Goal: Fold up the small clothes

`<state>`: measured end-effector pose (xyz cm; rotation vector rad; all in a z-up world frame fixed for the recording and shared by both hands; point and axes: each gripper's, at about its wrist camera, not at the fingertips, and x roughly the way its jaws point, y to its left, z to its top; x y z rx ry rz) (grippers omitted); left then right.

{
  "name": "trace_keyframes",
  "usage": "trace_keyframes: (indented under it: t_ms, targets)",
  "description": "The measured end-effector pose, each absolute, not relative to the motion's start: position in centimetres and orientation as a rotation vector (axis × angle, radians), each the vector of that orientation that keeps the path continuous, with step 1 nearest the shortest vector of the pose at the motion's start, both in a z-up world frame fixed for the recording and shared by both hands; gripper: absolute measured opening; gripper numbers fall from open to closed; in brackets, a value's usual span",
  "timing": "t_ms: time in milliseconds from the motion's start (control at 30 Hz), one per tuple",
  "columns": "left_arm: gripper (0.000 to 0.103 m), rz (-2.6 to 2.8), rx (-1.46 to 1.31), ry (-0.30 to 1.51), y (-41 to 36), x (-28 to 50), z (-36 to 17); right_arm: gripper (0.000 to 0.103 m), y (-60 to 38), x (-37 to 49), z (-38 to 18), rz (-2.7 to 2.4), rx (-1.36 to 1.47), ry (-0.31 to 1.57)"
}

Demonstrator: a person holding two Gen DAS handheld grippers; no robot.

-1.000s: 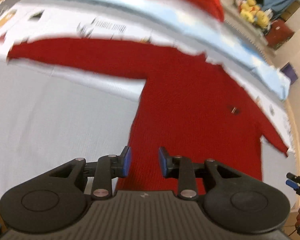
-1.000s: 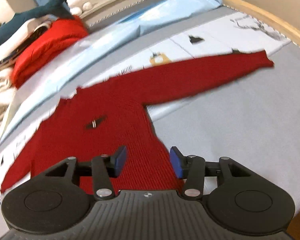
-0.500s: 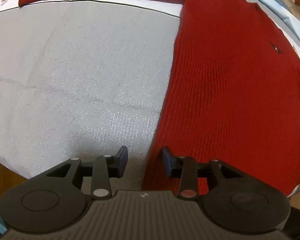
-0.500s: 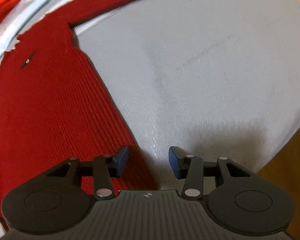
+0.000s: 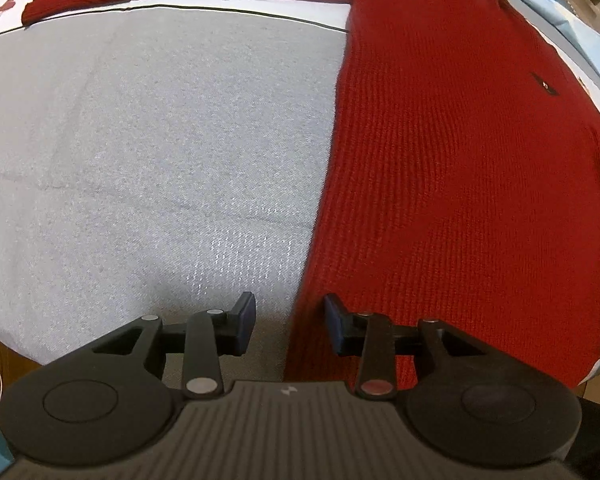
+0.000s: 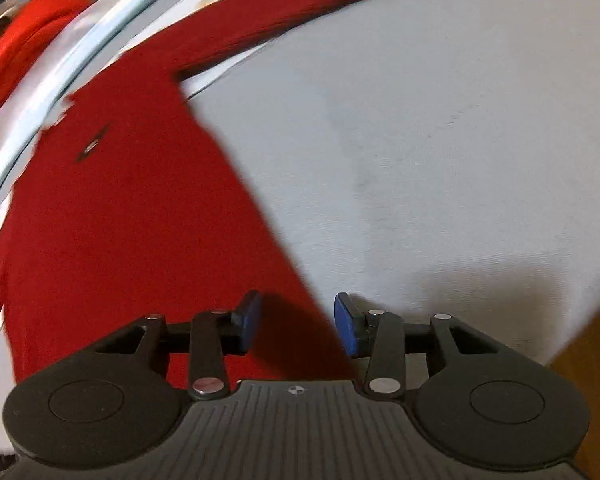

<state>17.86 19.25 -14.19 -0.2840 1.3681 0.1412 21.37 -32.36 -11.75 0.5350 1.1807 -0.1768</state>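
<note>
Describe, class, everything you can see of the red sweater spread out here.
The red sweater is a ribbed knit with long sleeves and a small dark logo on the chest. It lies flat and unfolded on a pale grey cloth, both sleeves stretched straight out sideways. The left gripper and the right gripper each straddle a side edge near the hem, jaws apart, not yet pinching it.

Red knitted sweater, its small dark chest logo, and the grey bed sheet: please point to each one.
Red knitted sweater (image 5: 460, 184), left wrist view, middle of the body.
Small dark chest logo (image 5: 545, 85), left wrist view, its centre.
Grey bed sheet (image 5: 140, 160), left wrist view, bare part.
</note>
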Motion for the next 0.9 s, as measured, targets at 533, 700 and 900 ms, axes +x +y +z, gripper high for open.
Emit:
trace_keyframes:
  t_ms: [533,700,900]
  targets:
    - [0.042,0.14,-0.267,1.375,19.1,18.1,-14.3,0.048,-27.5,23.6,-12.3,0.139,0.452,1.202]
    - [0.042,0.14,-0.256,1.378,18.4,18.3,-14.7,0.049,-27.6,24.4,-13.1,0.157,0.482,1.217]
    - [0.042,0.142,-0.254,1.382,18.0,18.5,-14.9,0.031,-25.3,24.3,-12.4,0.189,0.475,1.194]
